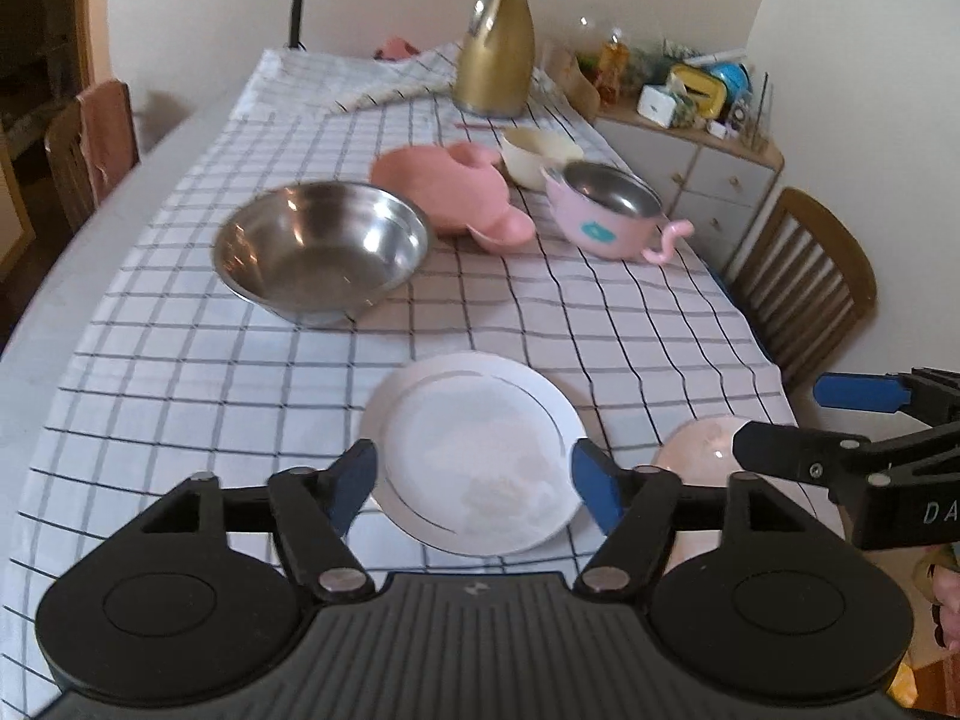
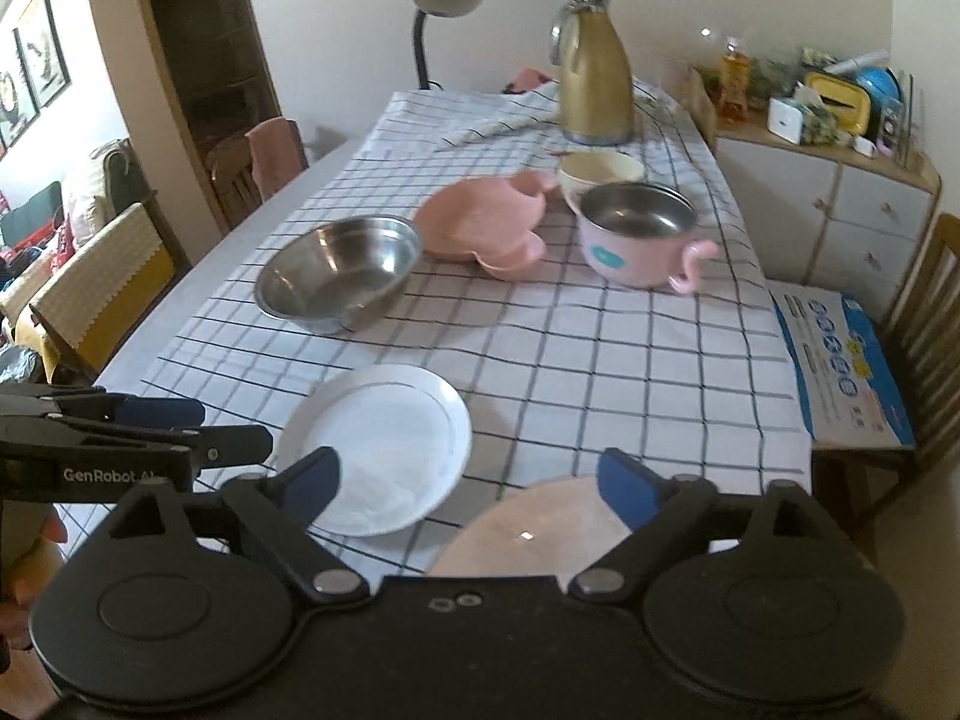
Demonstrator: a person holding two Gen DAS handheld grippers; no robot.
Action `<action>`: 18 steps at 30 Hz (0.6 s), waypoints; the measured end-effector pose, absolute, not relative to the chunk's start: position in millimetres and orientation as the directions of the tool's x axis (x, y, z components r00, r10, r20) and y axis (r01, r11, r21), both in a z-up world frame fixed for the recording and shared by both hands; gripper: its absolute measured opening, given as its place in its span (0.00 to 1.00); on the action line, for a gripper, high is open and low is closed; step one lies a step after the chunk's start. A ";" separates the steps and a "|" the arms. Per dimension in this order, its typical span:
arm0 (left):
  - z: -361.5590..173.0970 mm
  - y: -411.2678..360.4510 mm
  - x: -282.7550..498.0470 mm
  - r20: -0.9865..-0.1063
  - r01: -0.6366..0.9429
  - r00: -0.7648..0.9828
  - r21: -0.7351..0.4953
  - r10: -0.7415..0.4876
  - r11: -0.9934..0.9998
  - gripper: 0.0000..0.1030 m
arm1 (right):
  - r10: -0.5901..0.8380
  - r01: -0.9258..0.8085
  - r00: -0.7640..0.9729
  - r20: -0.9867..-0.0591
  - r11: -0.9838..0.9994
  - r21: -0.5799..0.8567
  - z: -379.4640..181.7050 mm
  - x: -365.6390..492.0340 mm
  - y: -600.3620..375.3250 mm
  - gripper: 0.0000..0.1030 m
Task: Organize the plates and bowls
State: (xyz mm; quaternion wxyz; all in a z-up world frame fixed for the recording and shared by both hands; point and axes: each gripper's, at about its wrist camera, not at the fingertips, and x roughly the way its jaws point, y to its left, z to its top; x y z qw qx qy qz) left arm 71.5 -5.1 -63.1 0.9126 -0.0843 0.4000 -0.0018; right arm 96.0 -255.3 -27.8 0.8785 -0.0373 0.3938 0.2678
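Basically, left wrist view: left tongs (image 1: 474, 483) spread wide, empty, hovering over the white plate (image 1: 474, 450) near the worktop's (image 1: 180, 396) front edge. Pale pink plate (image 1: 699, 450) just right of it, right tongs (image 1: 780, 420) above it. Steel bowl (image 1: 321, 249) mid-cloth, open cloth between. Right wrist view: right tongs (image 2: 468, 483) wide apart, holding nothing, over the pale pink plate (image 2: 540, 528) at the front edge; white plate (image 2: 378, 444) left, pink pot (image 2: 636, 240) near the right edge.
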 end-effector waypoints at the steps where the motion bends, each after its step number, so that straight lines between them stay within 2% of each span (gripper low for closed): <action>1: -61.1 -2.3 70.2 -0.721 -0.075 0.690 -0.155 -0.061 0.985 0.76 | 0.442 -0.504 0.551 -0.708 0.852 0.140 -26.9 95.8 -251.0 0.98; 13: -64.6 20.1 76.6 -0.711 -0.151 0.703 -0.154 -0.004 0.976 0.76 | 0.438 -0.490 0.532 -0.725 0.858 0.158 -36.3 122.9 -224.6 1.00; 18: -78.8 25.5 90.5 -0.739 -0.166 0.673 -0.153 -0.001 0.974 0.76 | 0.410 -0.478 0.523 -0.748 0.867 0.141 -48.8 140.5 -217.7 0.99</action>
